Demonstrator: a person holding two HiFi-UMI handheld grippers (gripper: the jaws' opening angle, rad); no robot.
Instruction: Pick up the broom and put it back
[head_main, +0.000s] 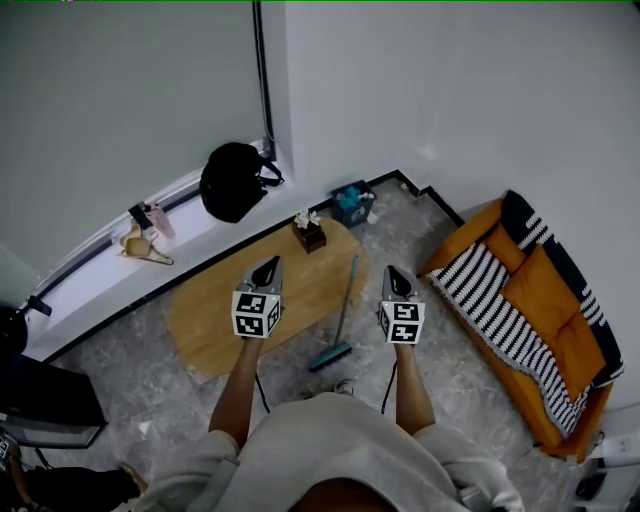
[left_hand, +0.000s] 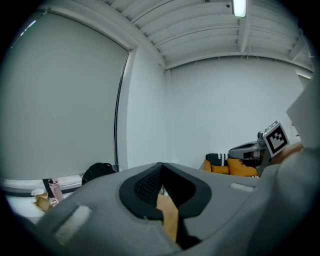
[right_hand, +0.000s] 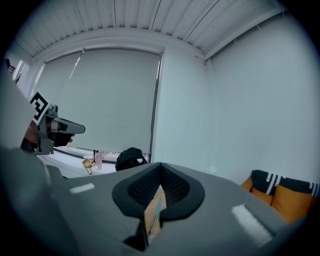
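**Holding both grippers shut over the table, the broom low between them**

Holding the left gripper (head_main: 268, 265) and the right gripper (head_main: 396, 272) side by side in front of me, I keep both almost level, with the noses pointing away from my body. In the left gripper view the two jaws are pressed together at the tips and pinch nothing. Through the slit below the tips only the wood of the table (head_main: 210, 320) shows. In the right gripper view the jaws are also pressed together and hold nothing.

The broom (head_main: 343, 310) is below and between the two grippers, nearer to the right one, and neither gripper touches it. Its teal head is on the floor (head_main: 150, 390), below the right gripper and a little to its left, close to my feet. The handle runs forward from there along the right end of the table. I cannot tell if the handle leans on the table edge or only passes beside it. In the right gripper view a thin piece of the handle shows through the slit under the closed tips.

Ahead of the left gripper, at the far edge of the table, stands a small plant (head_main: 309, 232). Further ahead is a black bag (head_main: 232, 182) on the sill (head_main: 100, 262). A teal bin (head_main: 352, 203) is in the corner ahead of the right gripper. The sofa (head_main: 520, 300) is well to the right of the right gripper.
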